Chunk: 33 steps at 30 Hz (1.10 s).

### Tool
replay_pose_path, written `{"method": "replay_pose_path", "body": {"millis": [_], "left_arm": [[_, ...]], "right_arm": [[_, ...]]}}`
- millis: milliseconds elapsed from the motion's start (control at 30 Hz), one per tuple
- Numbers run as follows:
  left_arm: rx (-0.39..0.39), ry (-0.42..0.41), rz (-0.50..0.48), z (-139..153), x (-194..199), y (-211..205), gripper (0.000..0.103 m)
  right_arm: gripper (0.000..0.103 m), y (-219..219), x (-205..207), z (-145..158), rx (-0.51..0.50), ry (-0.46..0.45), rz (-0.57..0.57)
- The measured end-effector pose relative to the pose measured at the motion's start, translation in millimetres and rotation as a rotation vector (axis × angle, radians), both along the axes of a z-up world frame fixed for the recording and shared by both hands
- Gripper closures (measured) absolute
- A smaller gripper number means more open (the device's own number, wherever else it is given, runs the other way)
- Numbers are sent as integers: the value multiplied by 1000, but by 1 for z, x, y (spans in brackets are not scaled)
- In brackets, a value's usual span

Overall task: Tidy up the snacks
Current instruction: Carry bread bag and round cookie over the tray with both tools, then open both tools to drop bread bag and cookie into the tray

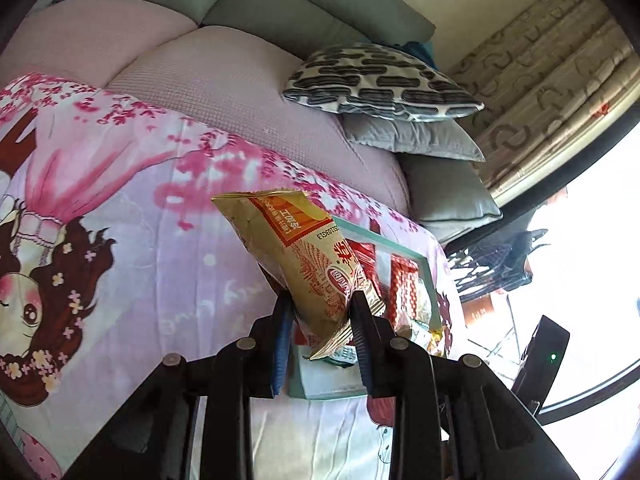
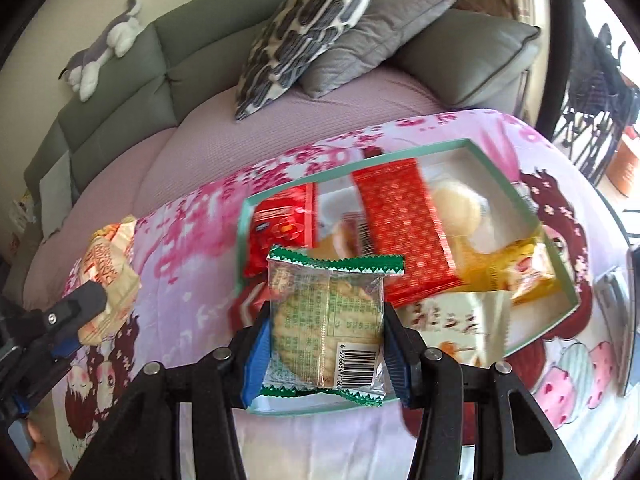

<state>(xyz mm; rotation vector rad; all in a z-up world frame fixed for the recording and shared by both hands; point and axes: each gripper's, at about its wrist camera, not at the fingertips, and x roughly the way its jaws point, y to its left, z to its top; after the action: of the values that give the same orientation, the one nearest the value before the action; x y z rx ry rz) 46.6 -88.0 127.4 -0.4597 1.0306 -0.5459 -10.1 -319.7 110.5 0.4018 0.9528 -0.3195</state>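
My left gripper [image 1: 320, 312] is shut on a gold and red snack packet [image 1: 298, 256] and holds it above the pink printed bedspread, left of a teal-rimmed box [image 1: 424, 258]. My right gripper [image 2: 324, 340] is shut on a clear cracker packet with green ends [image 2: 326, 320], held over the near left corner of the teal box [image 2: 516, 196]. The box holds several snacks, among them a long red packet [image 2: 404, 236], a red pouch [image 2: 280, 232] and a yellow packet [image 2: 516, 268]. The left gripper with its packet [image 2: 108, 284] shows at the left of the right wrist view.
The bedspread [image 1: 140, 220] lies over a pinkish sofa seat [image 2: 192, 148]. Patterned and grey cushions [image 2: 304, 28] are stacked at the back. A plush toy [image 2: 104, 48] lies on the sofa back. A window and a dark rack [image 1: 496, 264] are to the right.
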Motion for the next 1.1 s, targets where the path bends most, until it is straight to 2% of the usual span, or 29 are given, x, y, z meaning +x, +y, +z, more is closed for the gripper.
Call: {"method": "replay_pose_path", "body": {"millis": [167, 433, 767, 867, 1100], "left_arm": [[39, -12, -132, 0, -3, -54, 73], [90, -25, -236, -6, 0, -107, 73], [91, 23, -248, -28, 9, -115, 73], [84, 64, -253, -35, 10, -116, 73], [69, 83, -248, -29, 8, -109, 59]], "right_arm": [[50, -40, -10, -8, 8, 17, -88], [50, -48, -9, -13, -6, 13, -81], [50, -38, 0, -21, -13, 35, -32], [50, -36, 2, -23, -20, 45, -24], [50, -30, 4, -24, -39, 54, -3]]}}
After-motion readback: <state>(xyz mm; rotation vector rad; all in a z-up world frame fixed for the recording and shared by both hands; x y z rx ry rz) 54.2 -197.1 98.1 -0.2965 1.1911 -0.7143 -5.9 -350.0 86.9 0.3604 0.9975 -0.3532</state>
